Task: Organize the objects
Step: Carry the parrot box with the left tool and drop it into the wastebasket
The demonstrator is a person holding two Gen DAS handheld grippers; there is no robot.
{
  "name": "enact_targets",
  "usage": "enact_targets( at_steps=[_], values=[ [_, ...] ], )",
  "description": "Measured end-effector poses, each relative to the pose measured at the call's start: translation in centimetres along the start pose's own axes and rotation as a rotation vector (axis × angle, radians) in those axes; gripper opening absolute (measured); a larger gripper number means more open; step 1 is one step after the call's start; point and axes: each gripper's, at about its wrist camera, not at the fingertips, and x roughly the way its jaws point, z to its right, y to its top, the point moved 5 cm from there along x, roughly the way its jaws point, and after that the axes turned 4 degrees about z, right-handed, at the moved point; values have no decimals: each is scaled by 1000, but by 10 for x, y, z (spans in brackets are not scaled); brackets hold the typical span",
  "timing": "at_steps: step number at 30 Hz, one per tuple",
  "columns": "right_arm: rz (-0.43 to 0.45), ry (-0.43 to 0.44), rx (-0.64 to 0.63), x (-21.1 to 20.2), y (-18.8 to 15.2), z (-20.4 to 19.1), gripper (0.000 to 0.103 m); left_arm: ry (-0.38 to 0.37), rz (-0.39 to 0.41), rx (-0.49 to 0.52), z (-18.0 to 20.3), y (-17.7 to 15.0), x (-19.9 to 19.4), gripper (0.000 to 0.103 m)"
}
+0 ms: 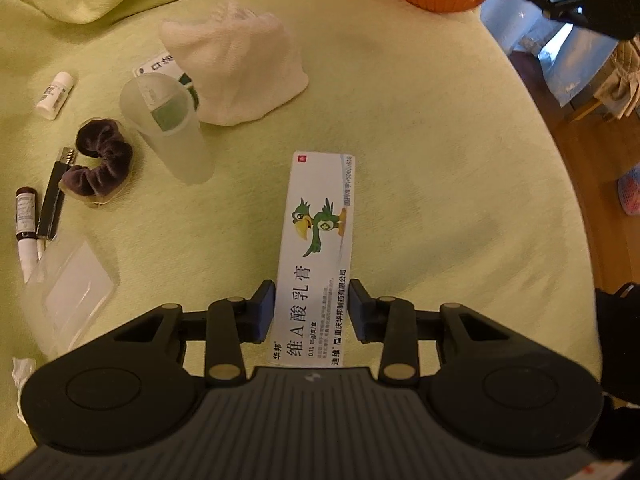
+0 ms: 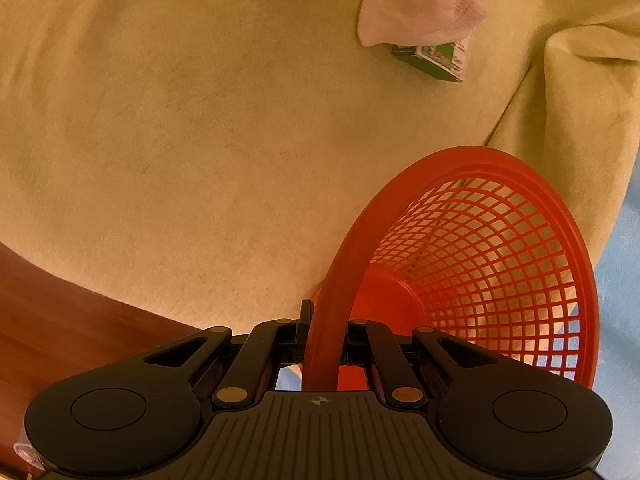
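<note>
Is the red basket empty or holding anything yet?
Empty as far as visible: the red basket shows only bare mesh and base; the right gripper clamps its rim.

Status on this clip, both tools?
Left tool shut on white parrot-print carton. Right tool shut on red mesh basket rim. Nothing blocking.

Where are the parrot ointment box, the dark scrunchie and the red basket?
parrot ointment box (image 1: 320, 236), left wrist view, on the parrot picture on its top face.
dark scrunchie (image 1: 100, 164), left wrist view, on the velvet loop's right side.
red basket (image 2: 480, 248), right wrist view, on the inner mesh wall.
</note>
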Motion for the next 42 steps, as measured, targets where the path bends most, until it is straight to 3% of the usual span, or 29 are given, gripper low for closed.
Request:
enact_targets(
  at_steps=[9, 15, 20, 26, 36, 39, 42],
  values=[
    [5, -1, 2, 0, -1, 2, 2, 8, 44, -47, -5, 7, -36, 32],
    [10, -7, -4, 1, -3, 1, 2, 21, 111, -29, -5, 32, -71, 32],
    [13, -10, -1, 2, -3, 0, 2, 30, 173, 39, -2, 69, -101, 32],
    [21, -11, 14, -1, -7, -1, 2, -18, 242, 112, 5, 126, -126, 32],
    [40, -11, 23, -4, -12, -1, 2, -127, 302, 215, 29, 222, -122, 33],
    [46, -10, 36, -5, -13, 0, 2, -182, 340, 181, 34, 245, -115, 34],
    [49, -10, 46, -4, -14, -1, 2, -162, 357, 168, 36, 258, -111, 38]
  ],
)
